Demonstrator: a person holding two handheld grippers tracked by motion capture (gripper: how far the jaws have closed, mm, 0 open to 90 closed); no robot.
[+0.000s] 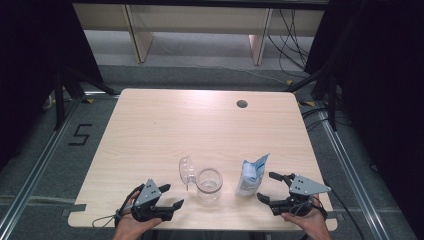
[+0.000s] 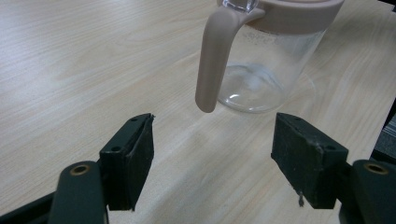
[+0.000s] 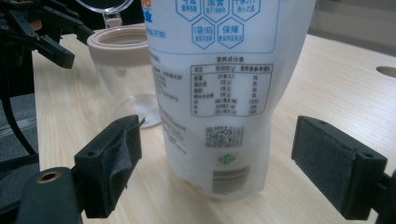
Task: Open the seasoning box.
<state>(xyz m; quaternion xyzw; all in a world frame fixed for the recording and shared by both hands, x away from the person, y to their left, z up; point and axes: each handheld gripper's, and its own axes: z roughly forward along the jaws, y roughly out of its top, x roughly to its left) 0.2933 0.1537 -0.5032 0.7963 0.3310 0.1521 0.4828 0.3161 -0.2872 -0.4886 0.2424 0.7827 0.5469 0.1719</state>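
A clear glass jar [image 1: 208, 182] with a beige rim and handle [image 2: 212, 60] stands near the table's front edge, its clear lid [image 1: 186, 170] flipped open to the left. A white pouch [image 1: 250, 177] with blue print stands upright to its right. My left gripper [image 1: 173, 195] is open just left of the jar; in the left gripper view its jaws [image 2: 212, 154] point at the handle without touching it. My right gripper [image 1: 266, 186] is open beside the pouch [image 3: 219, 93], which stands ahead of the wide jaws, apart from both pads. The jar [image 3: 121, 70] stands behind it.
The light wooden table [image 1: 165, 125] has a round cable hole [image 1: 242, 104] at the back right. Black stands and cables flank the table on the floor. My left gripper [image 3: 46, 32] appears far off in the right gripper view.
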